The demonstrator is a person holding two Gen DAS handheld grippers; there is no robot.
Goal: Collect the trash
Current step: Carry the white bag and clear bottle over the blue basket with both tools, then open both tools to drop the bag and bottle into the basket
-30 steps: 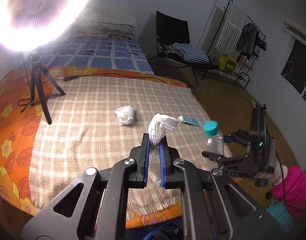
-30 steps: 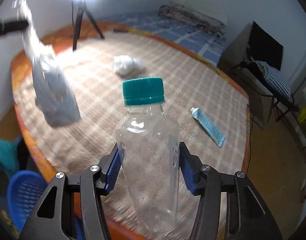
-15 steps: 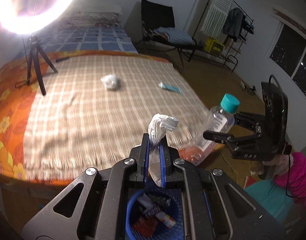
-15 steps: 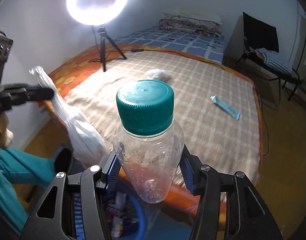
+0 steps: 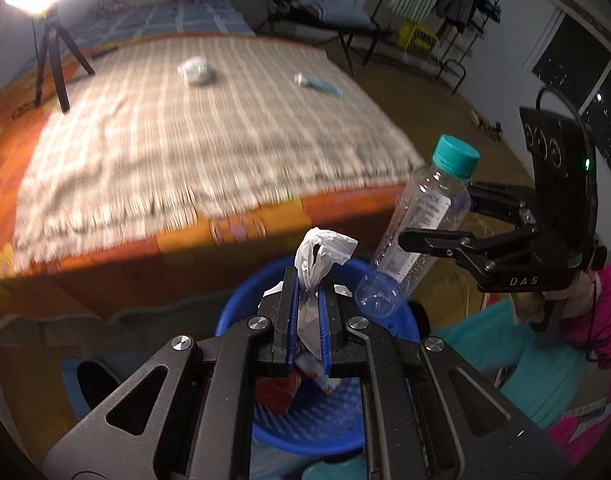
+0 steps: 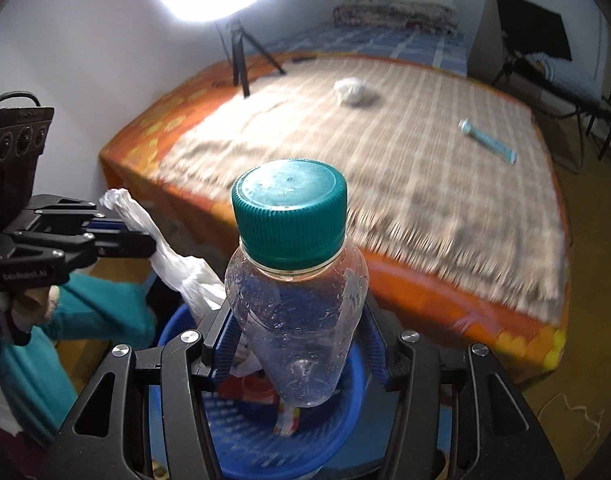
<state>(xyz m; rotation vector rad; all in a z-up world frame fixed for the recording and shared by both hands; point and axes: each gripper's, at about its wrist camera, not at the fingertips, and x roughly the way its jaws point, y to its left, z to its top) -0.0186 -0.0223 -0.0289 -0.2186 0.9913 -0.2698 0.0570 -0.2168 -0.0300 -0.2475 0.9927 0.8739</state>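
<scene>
Right wrist: right hand-held gripper clamps bottle.

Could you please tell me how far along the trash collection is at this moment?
Done: the blue basket already holds some wrappers. In hand: the left gripper pinches a white plastic bag and the right gripper clamps a clear bottle, both over the basket. Left: a crumpled paper wad and a tube remain on the bed.
</scene>
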